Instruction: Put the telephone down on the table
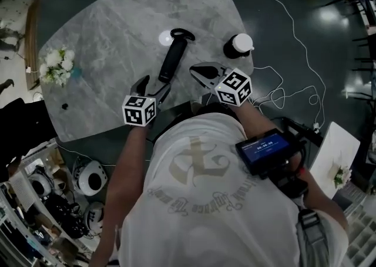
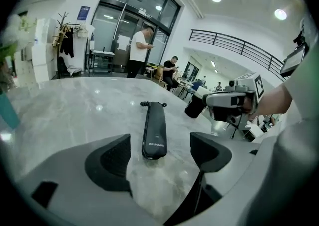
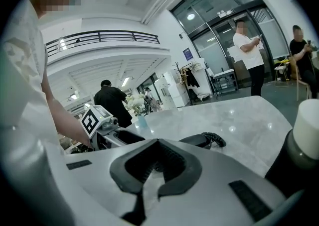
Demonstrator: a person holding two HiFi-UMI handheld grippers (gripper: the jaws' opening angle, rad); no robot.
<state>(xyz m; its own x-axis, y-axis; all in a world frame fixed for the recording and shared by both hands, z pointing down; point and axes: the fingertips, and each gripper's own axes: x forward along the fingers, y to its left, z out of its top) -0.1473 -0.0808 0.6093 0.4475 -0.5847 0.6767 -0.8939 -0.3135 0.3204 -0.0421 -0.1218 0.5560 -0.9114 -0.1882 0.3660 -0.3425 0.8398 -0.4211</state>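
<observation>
The black telephone handset (image 1: 173, 57) lies flat on the grey marble table (image 1: 117, 24), with its coiled cord end pointing away from me. My left gripper (image 1: 150, 87) is open just behind the handset's near end and does not touch it. In the left gripper view the handset (image 2: 154, 130) rests on the tabletop beyond the spread fingers (image 2: 110, 162). My right gripper (image 1: 202, 74) is shut with nothing in it, to the right of the handset. From the right gripper (image 3: 152, 180) only the handset's cord end (image 3: 203, 140) shows over the jaws.
A dark cup with a white lid (image 1: 238, 45) stands near the table's right edge, close to my right gripper. White flowers (image 1: 56, 64) sit at the left edge. A white cable (image 1: 294, 36) trails over the floor at the right. People stand in the background (image 2: 139, 51).
</observation>
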